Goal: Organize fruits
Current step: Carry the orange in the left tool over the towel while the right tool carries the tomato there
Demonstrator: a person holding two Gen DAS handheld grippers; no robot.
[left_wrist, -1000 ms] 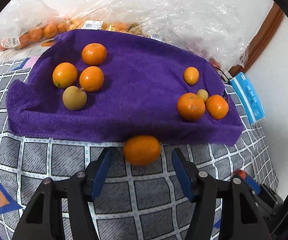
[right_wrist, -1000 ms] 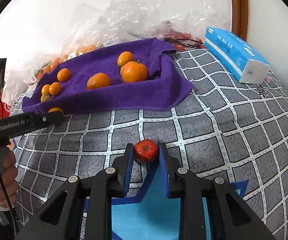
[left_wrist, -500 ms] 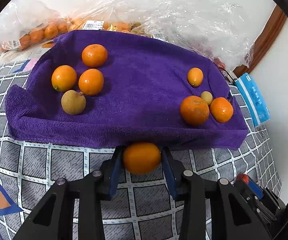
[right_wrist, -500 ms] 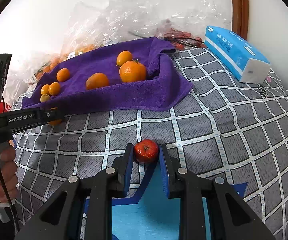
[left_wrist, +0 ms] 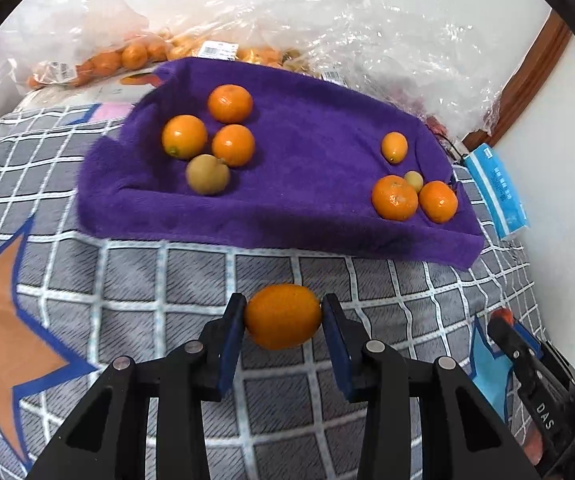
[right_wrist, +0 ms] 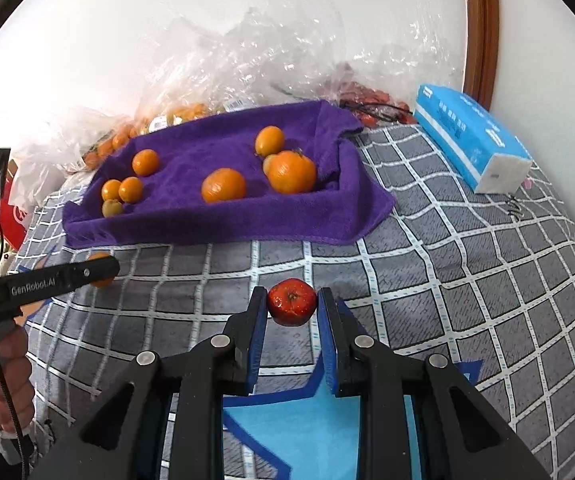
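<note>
Holding: left gripper [left_wrist: 282,316] clamps orange [left_wrist: 282,316]; right gripper [right_wrist: 292,302] clamps red fruit [right_wrist: 292,302].
Placed: nine fruits on towel [left_wrist: 311,128].
Pending: both held fruits.

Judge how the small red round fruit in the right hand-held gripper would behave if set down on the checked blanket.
The small red round fruit looks rounded, so it probably rolls on the soft grey checked blanket. Its glossy skin may slip between the pads.

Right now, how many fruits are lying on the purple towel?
8. Four cluster at the towel's left: three oranges and a brownish fruit. Four at right: small orange, two oranges, tiny yellowish fruit. Folds may hide more.
</note>
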